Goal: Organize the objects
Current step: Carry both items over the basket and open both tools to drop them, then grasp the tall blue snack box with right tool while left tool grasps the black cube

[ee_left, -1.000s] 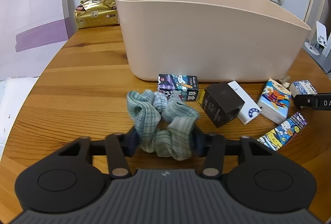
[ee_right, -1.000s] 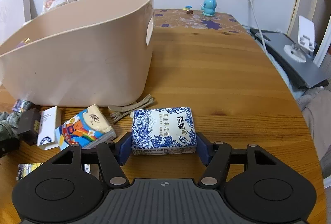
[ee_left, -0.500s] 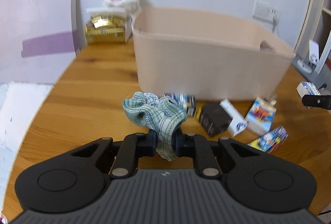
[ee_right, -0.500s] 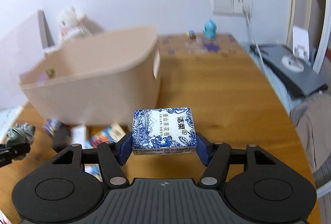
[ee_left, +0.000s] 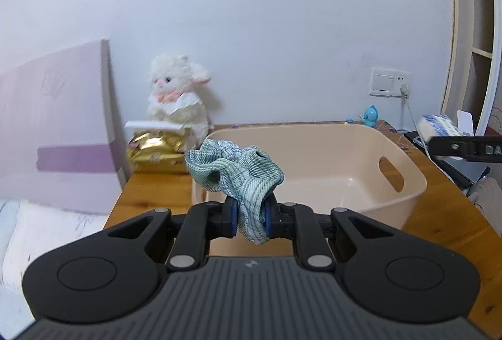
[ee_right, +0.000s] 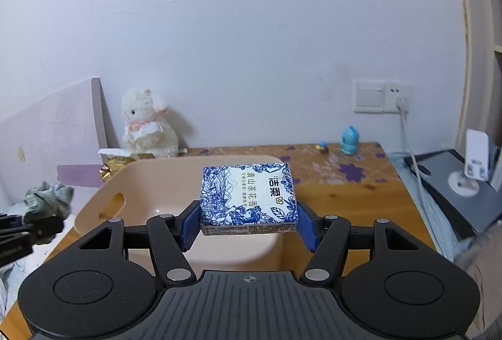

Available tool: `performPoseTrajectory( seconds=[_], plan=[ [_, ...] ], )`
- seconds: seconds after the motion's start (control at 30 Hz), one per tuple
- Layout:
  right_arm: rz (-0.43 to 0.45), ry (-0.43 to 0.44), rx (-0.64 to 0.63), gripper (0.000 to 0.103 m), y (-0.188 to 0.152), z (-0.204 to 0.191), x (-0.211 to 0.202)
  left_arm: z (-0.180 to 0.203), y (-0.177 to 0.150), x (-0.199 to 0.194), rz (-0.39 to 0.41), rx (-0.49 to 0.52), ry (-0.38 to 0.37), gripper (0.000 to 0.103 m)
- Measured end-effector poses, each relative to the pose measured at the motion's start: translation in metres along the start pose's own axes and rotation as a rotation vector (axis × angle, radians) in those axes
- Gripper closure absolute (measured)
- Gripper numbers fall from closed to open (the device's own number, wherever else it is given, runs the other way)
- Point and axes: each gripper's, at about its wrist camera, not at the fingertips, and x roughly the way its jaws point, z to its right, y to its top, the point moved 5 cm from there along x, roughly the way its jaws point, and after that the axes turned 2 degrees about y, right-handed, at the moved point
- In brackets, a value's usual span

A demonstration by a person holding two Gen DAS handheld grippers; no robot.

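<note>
Taking the bin [ee_left: 408, 170] as the reference and working left to right: the left gripper [ee_left: 250, 216] is clamping the green scrunchie [ee_left: 233, 170] tightly, jaws nearly closed on the bunched fabric, and is holding it in the air above the bin's near-left rim. A second ago this scrunchie was lying on the table [ee_left: 150, 192] in front of the bin with the jaws wide around it; it is now lifted clear. The right gripper [ee_right: 249, 222] is gripping the blue-and-white tissue pack [ee_right: 248, 199] across its short ends, jaws spread to the pack's width, and is carrying it above the bin's near-right rim; a second ago that pack was resting on the table by the bin's right end. Both items are therefore raised and positioned over the opening, so the judgement is that both lifts are complete and release into the bin is the step in hand. The bin's visible floor is appearing bare, though its near wall is being screened by both gripper bodies. The other loose items in front of the bin are falling out of view below both cameras. The pack is appearing blurred in the left view.
</note>
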Motion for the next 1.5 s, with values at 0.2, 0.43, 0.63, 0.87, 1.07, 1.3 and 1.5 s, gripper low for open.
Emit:
performPoseTrajectory(
  seconds=[0.2,0.43,0.63,0.87,1.07,1.3,1.5],
  plan=[
    [-0.061,-0.006,-0.044,0.043,0.014,-0.02,0.042,0.025,0.009,0.051,-0.073,0.043,-0.006,0.086],
    [-0.177,-0.028,-0.099,0.043,0.001,-0.029,0.088,0.045,-0.016,0.097,-0.203,0.13,0.024,0.084],
    [-0.219,-0.013,-0.102,0.031,-0.012,-0.028,0.094,0.034,-0.014,0.094,-0.206,0.089,0.01,0.04],
    [-0.134,0.004,-0.109,0.015,-0.003,-0.027,0.056,0.022,-0.009,0.064,-0.158,0.043,0.005,0.02],
    [-0.107,0.016,-0.063,0.008,-0.01,-0.02,0.021,0.007,-0.018,0.029,-0.101,0.06,0.027,0.013],
    [-0.155,-0.006,-0.08,0.002,-0.052,-0.025,0.004,-0.012,-0.054,0.006,-0.123,0.063,0.047,0.012],
    [-0.254,-0.05,-0.105,0.002,-0.096,-0.042,0.026,-0.024,-0.091,0.007,-0.182,0.025,0.058,0.012]
  ],
)
